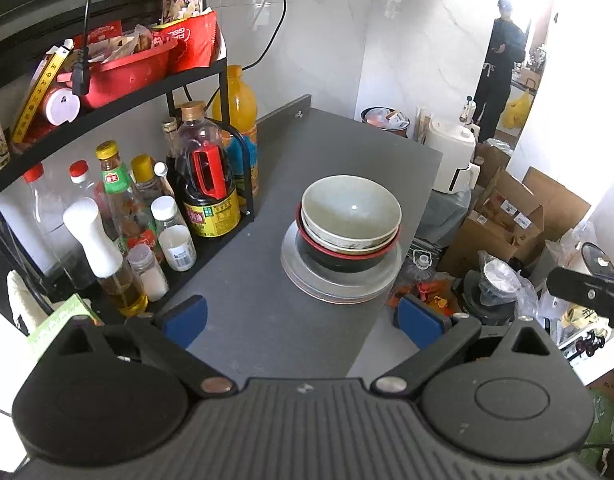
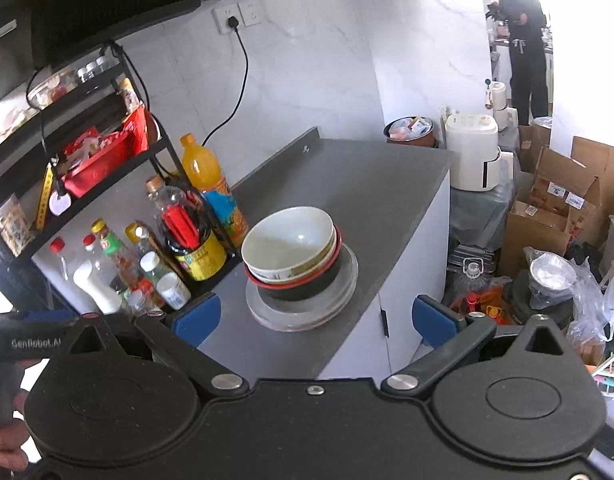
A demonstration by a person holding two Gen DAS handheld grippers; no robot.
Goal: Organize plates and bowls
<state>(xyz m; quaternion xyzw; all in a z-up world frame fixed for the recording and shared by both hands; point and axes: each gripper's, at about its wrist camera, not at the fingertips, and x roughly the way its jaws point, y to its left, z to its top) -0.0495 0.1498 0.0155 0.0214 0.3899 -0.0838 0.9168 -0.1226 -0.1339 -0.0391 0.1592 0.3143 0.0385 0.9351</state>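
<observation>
Grey countertop [image 1: 243,320], and on it the whole lot sits nested: white bowl [image 1: 350,210] inside a red-rimmed black bowl [image 1: 339,258], on the plates [image 1: 341,284], biggest underneath so nothing tips. Left gripper [image 1: 303,318] and right gripper [image 2: 317,318] hang back, fingers spread wide, holding nothing. Bottles [image 1: 147,216] crowd the rack side; the stack sits near the counter's edge.

One stack near the grey table [image 1: 267,320] edge: pale ceramic bowls [image 1: 350,212] [image 2: 289,242] nested upright in a black red-rimmed bowl [image 1: 343,258] [image 2: 303,286], on stacked translucent glass plates [image 1: 339,288] [image 2: 307,312]. Top bowl empty.
</observation>
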